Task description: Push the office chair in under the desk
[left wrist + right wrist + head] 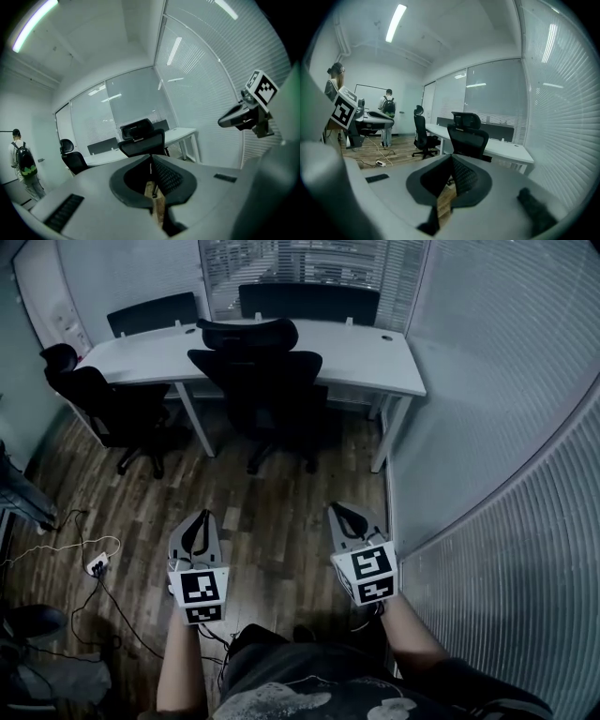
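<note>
The black mesh-backed office chair (258, 381) stands at the white slab-topped desk (370, 357), on dark wood planks; the left gripper (199, 532) and the right gripper (348, 519) are closed, empty.

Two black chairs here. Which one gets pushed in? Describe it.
Start at the long white desk against the window blinds. The office chair stands in front of its right half, its back toward us. The other chair sits off the desk's left end.

no readable text, labels, brands or numbers anywhere
</note>
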`<state>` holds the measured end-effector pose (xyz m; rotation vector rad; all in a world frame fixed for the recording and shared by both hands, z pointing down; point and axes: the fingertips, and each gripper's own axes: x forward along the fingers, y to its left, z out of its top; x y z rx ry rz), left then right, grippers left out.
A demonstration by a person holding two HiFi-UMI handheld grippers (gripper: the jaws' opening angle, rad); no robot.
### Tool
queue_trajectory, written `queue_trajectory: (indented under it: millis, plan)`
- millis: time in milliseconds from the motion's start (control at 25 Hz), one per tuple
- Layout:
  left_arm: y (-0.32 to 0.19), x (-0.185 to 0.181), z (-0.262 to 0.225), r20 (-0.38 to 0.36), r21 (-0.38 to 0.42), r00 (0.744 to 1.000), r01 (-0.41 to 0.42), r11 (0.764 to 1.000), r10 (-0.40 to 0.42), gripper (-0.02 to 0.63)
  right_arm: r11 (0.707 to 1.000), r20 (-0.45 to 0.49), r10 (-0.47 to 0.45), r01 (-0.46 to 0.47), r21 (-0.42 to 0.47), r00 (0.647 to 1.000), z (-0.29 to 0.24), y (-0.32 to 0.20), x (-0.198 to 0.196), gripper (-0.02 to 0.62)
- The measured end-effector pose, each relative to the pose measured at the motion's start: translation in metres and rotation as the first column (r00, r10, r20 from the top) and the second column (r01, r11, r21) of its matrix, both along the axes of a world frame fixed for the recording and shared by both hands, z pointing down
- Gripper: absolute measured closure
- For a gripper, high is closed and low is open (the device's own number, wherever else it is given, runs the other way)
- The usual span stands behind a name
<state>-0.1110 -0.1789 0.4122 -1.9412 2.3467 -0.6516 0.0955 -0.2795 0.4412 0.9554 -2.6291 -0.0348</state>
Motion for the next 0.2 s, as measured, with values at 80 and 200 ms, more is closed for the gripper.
queue_trajectory:
  millis: [80, 200]
  plan:
    - [0.009, 0.001, 0.004, 0.004, -0.01, 1.0, -0.003, 1.0, 0.003, 0.586, 1.0, 0.003, -0.003, 0.003, -0.002, 1.0, 0.0, 0.011, 0.001, 0.572]
    - [0.025, 0.006, 0.008, -0.005, -0.019, 1.0, -0.009, 1.0, 0.009, 0.586, 1.0, 0.0, -0.006, 0.006, -0.006, 1.0, 0.0, 0.029, 0.005, 0.572]
